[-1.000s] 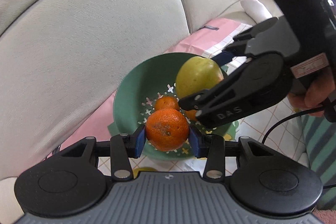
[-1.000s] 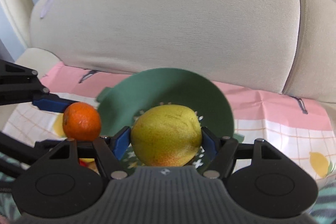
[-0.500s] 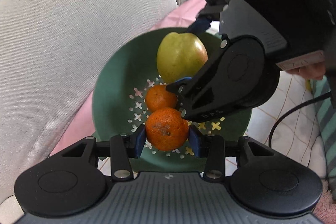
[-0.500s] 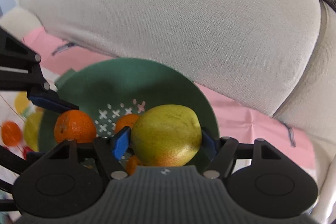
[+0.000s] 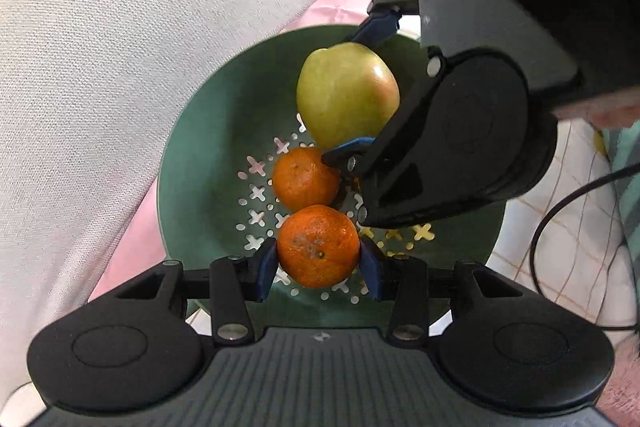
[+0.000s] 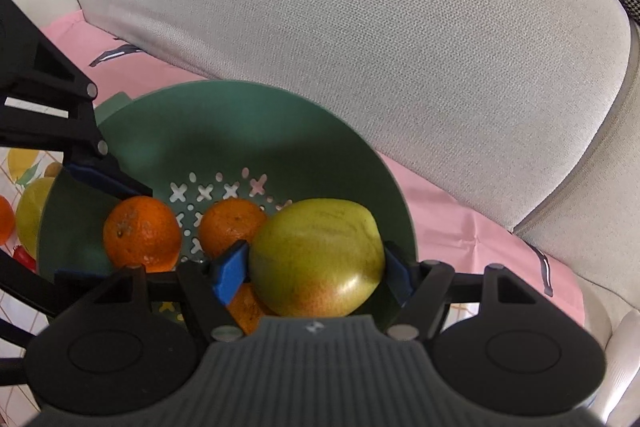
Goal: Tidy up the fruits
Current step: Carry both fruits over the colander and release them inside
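Both jaws clamped: L on orange [image 5: 318, 246], R on pear [image 6: 318, 261], over colander [image 5: 192, 163].

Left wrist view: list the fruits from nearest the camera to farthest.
Gripped tangerine → loose tangerine in the green colander → yellow-green apple held by the right gripper.

Round green perforated plastic colander [image 5: 192, 163] sits on the pink-edged patterned cloth [image 6: 460, 211], directly in front of the pale fabric sofa backrest [image 6: 360, 27]. Over its basin: the large yellow-green apple [image 6: 316, 259] between the pads of the right gripper [image 6: 316, 269], toward the sofa side. The orange mandarin [image 5: 318, 245] between the pads of the left gripper [image 5: 318, 263], nearer side. A second smaller mandarin [image 5: 304, 177] lies in the basin between those two fruits. A black cable [image 5: 560, 211] lies on the cloth right of the colander.
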The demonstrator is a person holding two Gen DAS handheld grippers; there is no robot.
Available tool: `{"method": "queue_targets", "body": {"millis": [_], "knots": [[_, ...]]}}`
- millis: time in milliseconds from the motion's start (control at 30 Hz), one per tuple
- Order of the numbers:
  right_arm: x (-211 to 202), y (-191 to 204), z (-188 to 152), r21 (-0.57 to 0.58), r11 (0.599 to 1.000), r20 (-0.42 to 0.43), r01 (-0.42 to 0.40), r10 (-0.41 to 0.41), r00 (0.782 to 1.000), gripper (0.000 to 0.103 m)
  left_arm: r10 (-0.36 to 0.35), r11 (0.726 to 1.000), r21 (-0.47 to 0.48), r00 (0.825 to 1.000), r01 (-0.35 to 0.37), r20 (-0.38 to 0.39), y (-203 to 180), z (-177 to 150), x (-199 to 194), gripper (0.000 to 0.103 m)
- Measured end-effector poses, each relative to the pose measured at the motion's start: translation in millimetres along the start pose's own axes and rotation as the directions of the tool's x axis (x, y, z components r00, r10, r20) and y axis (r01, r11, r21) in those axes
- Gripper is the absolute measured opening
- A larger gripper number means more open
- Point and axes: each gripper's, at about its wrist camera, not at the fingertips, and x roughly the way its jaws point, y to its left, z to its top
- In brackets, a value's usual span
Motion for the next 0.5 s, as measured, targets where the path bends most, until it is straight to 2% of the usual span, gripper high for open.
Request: {"method": "queue_targets", "body": {"millis": [300,500], "knots": [[7.1,2.2,-5.2,-0.014,0.999,-0.047,-0.03,0.029,0.998,0.068,-0.032,0.998,-0.05,0.999,0.031,-0.012,7.0,-5.9,1.3,0.049],[0.8,4.3,-5.9,-0.019,1.0,-0.02,-0.018,0.017,1.0,0.068,-0.034,0.994,-0.109,0.999,0.032,-0.023,17.2,-4.5,5.2,0.049]]}}
